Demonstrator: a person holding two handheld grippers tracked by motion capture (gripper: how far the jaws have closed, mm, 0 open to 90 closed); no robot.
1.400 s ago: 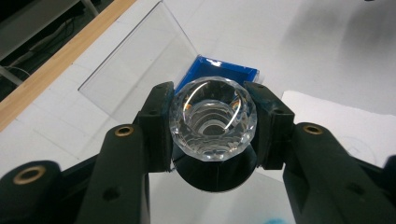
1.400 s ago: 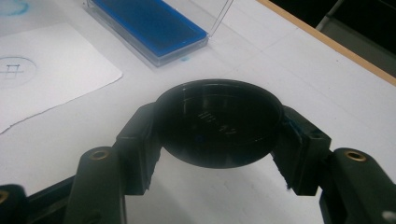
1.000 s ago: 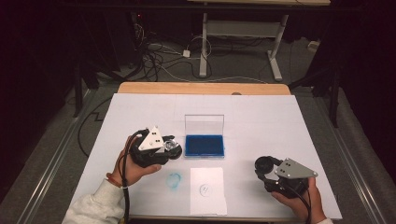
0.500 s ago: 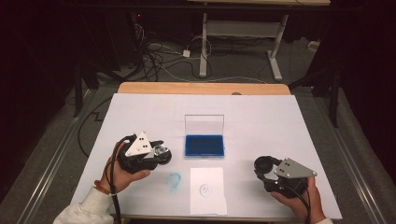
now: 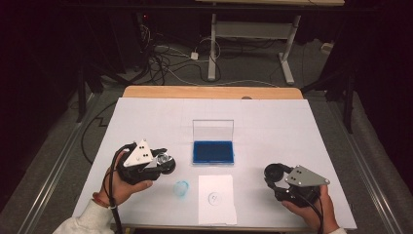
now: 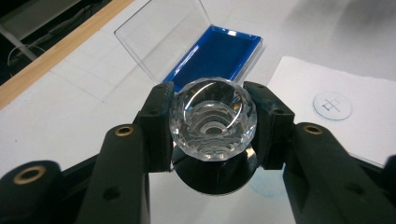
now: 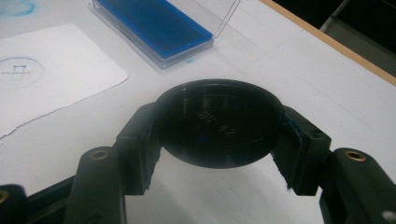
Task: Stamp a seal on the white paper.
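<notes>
A crystal-handled stamp (image 6: 212, 122) sat clamped between the pads of the left tongs (image 5: 163, 160), its faceted clear knob turned toward the gripper's camera and its dark base behind it. The tongs hovered over the white surface (image 5: 272, 122), just left of the open blue ink pad (image 5: 213, 151), whose clear lid (image 5: 213, 129) stood upright along the far edge. In the right tongs (image 5: 273, 173), narrowed around it, rested a round black cap (image 7: 218, 122), probably the stamp's cover, held low near the surface's right front.

The slip of paper (image 5: 216, 199) with one faint circular mark (image 5: 215, 197) lay at the front edge, between the two hands, with a blue smudge (image 5: 181, 188) just to its left. The stamp's axis ran roughly level, toward the pad. The left hand (image 5: 114, 187) was plainly the nearer to both pad and paper. By this reading, the stamp would have to be tipped face-down before it could meet either one.
</notes>
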